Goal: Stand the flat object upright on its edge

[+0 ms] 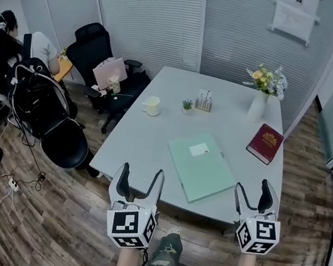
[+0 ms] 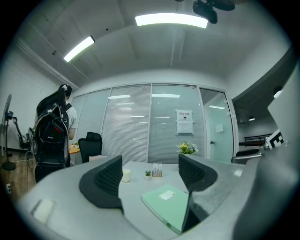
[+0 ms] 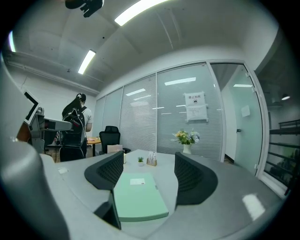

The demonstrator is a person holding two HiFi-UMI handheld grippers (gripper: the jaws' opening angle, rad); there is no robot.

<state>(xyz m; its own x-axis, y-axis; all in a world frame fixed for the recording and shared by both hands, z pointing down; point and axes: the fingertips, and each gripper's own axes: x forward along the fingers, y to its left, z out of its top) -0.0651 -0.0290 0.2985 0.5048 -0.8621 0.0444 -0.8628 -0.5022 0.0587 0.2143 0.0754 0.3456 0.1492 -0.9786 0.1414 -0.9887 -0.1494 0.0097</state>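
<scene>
Green folder (image 1: 201,165) flat on table (image 1: 146,138), red book (image 1: 265,143) right of folder, left gripper (image 1: 138,187) and right gripper (image 1: 257,198) both released, empty, near table's front edge

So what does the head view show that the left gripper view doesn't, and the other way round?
Only the head view: the red book near the right edge of the table. Only the left gripper view: the ceiling lights. Both: the green folder lying flat, the flowers, the cup and the small plant.
</scene>
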